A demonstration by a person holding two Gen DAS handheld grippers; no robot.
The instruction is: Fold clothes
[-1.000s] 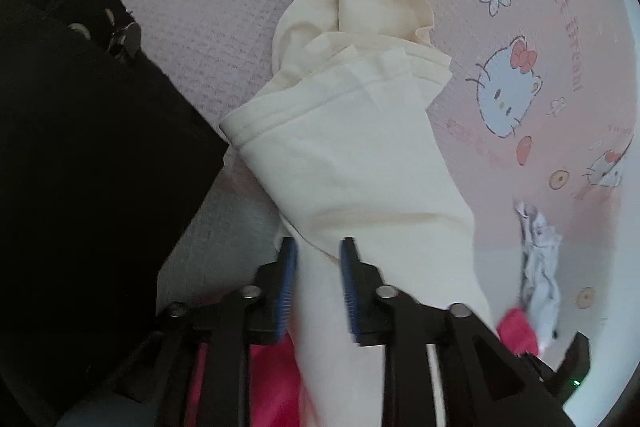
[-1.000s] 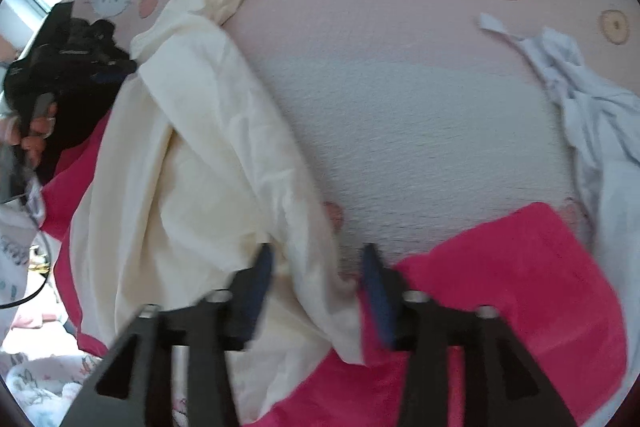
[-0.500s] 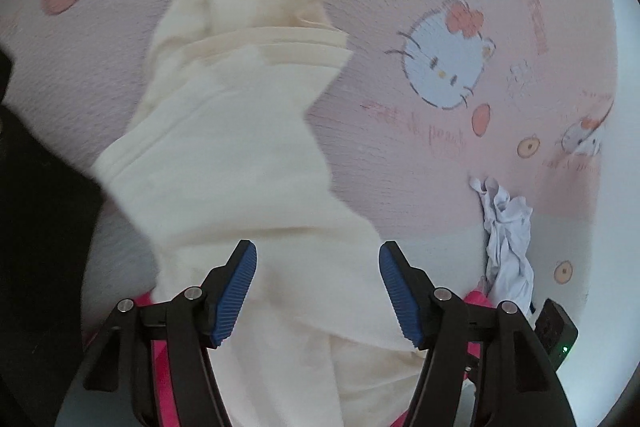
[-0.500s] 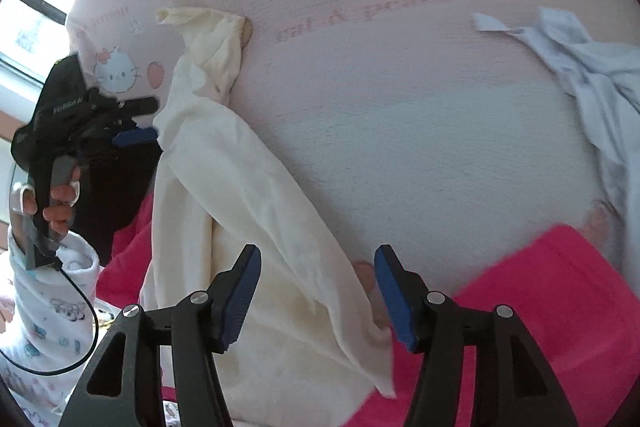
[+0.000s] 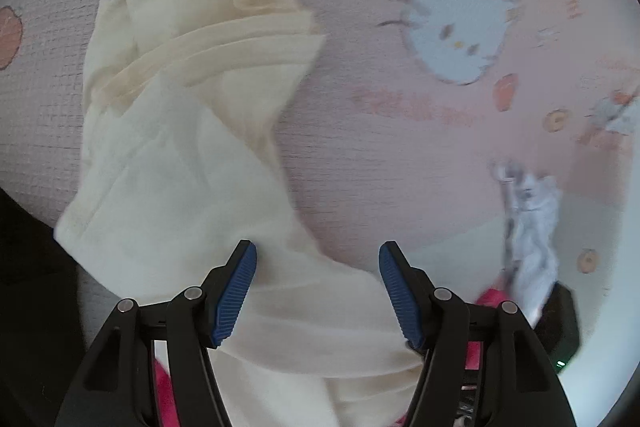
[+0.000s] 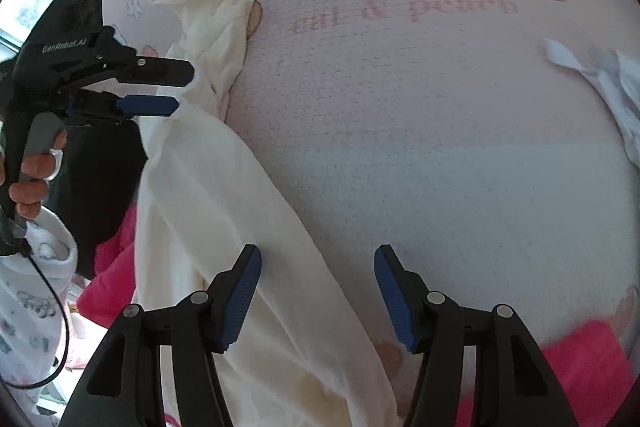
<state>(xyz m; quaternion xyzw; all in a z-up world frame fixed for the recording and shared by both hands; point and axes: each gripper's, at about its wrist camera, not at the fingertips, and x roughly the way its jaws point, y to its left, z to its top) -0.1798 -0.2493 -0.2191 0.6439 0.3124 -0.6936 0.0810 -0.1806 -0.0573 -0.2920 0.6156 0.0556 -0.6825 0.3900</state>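
Cream cotton, soft and rumpled: the cream garment (image 5: pixel 180 147) lies in a long crumpled strip down the pink bedspread (image 6: pixel 400 147), a ribbed hem bunched in folds at its far end. That spread is a waffle-textured knit, printed with cartoon cat faces and round peaches. Left gripper (image 5: pixel 318 291) hangs over the garment, its ridged blue pads spread wide, cloth below them but nothing pinched. Right gripper (image 6: pixel 318 295) matches it, jaws apart over the garment's edge and bare spread, gripping nothing. Bright pink fabric (image 6: pixel 592 363) peeks out at the near corner. Off to the right, a crumpled white garment (image 6: pixel 616 91) sits well apart. A hand (image 6: pixel 34 179) wraps the left gripper's handle.
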